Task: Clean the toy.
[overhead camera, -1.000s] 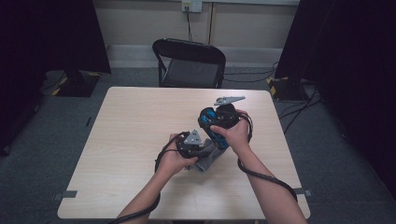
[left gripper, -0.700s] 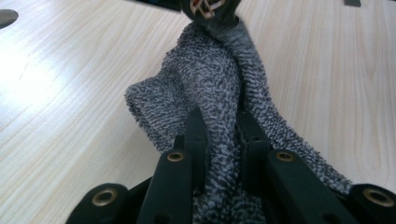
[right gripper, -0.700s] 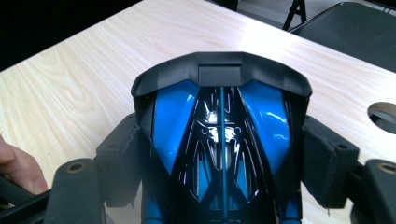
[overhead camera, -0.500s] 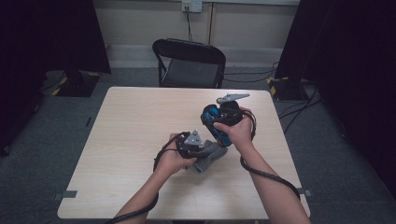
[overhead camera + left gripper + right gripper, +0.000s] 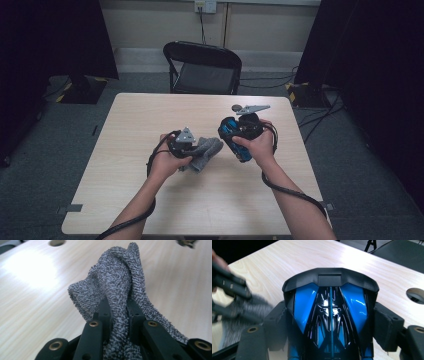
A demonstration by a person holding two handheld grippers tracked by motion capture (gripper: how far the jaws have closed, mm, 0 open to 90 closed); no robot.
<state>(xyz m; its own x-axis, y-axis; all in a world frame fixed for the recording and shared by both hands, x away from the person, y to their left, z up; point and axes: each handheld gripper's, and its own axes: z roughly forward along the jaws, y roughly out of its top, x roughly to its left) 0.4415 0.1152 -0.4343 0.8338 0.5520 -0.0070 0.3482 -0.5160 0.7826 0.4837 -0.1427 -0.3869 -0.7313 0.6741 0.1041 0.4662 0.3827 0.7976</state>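
Currently, a grey, knitted terry-cloth rag (image 5: 117,287) is pinched between the two black jaws of the left tongs (image 5: 119,312), which are closed tightly on a bunched fold of it. In the left gripper view the cloth is seen rising in a crumpled peak beyond the jaw tips, with the rest draped down over the pale wood-grain surface (image 5: 32,292). In the high view the same rag (image 5: 205,151) is seen lying on the surface (image 5: 130,200) just right of the left tongs (image 5: 192,150), near the middle of the surface and slightly towards the near side; the left hand (image 5: 167,162) is wrapped around the tool's body.

A glossy blue and black plastic object with a rounded black front edge (image 5: 330,307) is gripped by the right tongs (image 5: 330,322), whose pads are pressed against its two sides with the jaws set wide apart. In the high view this object (image 5: 234,137) is held by the right hand (image 5: 257,145) right of centre, just beside the rag but not touching it, as far as can be told. In the right gripper view the rag and the left tongs are seen blurred at the left edge.

A black folding chair (image 5: 202,67) is placed on the floor at the far side of the surface.
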